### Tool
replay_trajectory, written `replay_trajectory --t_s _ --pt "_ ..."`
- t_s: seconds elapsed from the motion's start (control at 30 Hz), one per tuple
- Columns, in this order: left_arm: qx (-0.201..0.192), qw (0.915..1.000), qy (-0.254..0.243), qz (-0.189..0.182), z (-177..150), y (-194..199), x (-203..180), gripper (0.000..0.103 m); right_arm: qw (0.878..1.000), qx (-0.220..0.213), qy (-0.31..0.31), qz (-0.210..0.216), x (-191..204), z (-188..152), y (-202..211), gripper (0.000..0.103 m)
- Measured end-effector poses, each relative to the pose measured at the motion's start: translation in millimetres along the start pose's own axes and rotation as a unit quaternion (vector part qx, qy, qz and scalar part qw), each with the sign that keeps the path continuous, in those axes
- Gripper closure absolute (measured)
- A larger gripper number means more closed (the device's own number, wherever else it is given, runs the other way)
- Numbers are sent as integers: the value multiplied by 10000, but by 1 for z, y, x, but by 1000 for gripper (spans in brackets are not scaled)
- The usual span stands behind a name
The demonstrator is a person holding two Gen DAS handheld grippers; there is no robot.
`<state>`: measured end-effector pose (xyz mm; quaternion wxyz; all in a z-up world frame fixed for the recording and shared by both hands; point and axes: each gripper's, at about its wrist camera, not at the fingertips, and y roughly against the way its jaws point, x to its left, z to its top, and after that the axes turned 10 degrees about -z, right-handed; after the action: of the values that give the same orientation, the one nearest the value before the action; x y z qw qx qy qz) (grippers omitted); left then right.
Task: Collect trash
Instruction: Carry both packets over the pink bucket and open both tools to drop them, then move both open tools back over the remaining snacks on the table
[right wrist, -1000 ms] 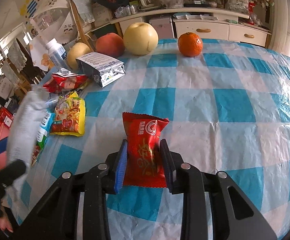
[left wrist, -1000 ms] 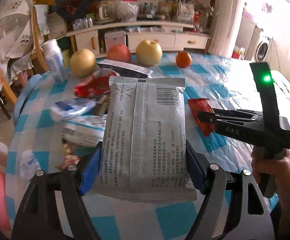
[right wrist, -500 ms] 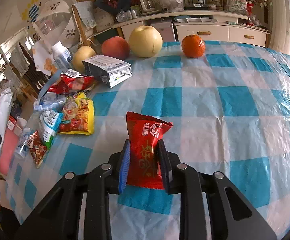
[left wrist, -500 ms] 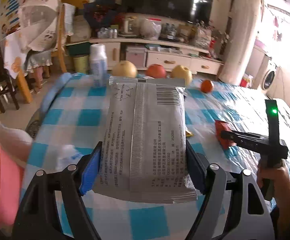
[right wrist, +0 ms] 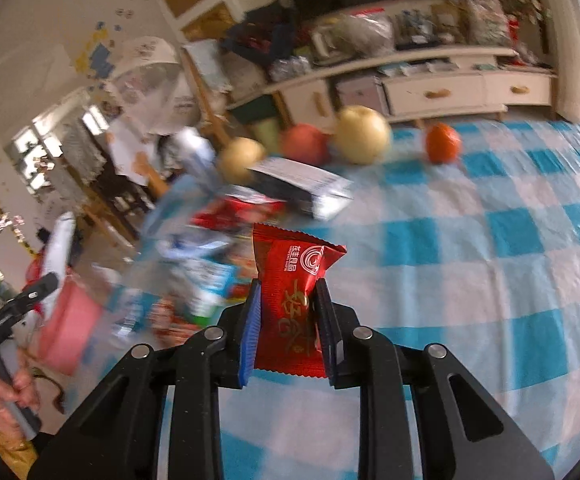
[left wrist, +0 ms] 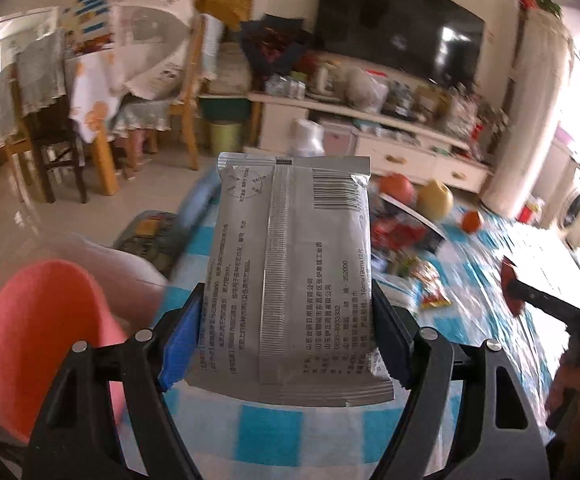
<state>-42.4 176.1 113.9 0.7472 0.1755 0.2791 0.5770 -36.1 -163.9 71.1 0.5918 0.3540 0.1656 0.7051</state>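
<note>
My left gripper (left wrist: 286,300) is shut on a silver foil packet (left wrist: 290,248), held upright above the table's left edge. A pink bin (left wrist: 38,340) stands low to its left, off the table. My right gripper (right wrist: 288,286) is shut on a red snack packet (right wrist: 296,268), lifted above the blue checked tablecloth (right wrist: 490,280). The right wrist view shows the silver foil packet (right wrist: 60,248) far left, above the pink bin (right wrist: 68,332). A person's hand (right wrist: 14,388) grips the left handle. More wrappers (right wrist: 210,272) lie in a heap on the table's left side.
Two pears (right wrist: 364,136), an apple (right wrist: 304,144) and an orange (right wrist: 443,143) line the table's far edge, with a silver-and-black bag (right wrist: 302,192) in front. A white bottle (left wrist: 308,138) stands at the far left corner. Chairs and a low cabinet stand beyond.
My left gripper swung left off the table towards the pink bin, still holding the silver packet. My right gripper closed tighter on the red packet, lifted it off the cloth and turned left.
</note>
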Motion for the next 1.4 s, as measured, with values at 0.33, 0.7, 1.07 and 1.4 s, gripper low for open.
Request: replay_trajectory --t_s 0.33,0.7,1.07,1.4 --pt "-538 9888 1081 873 8 62 108 26 9859 147 621 1544 176 16 -1 76" --pt "-352 9614 2223 1583 -20 81 220 26 9601 698 1642 2152 373 -13 -61 75" --pt "-572 9566 2089 1948 -26 87 233 14 9700 658 1845 1437 387 -51 -88 22" --pt "-1082 9741 1034 1695 -10 73 175 13 9761 -317 1799 1176 332 -50 -47 10"
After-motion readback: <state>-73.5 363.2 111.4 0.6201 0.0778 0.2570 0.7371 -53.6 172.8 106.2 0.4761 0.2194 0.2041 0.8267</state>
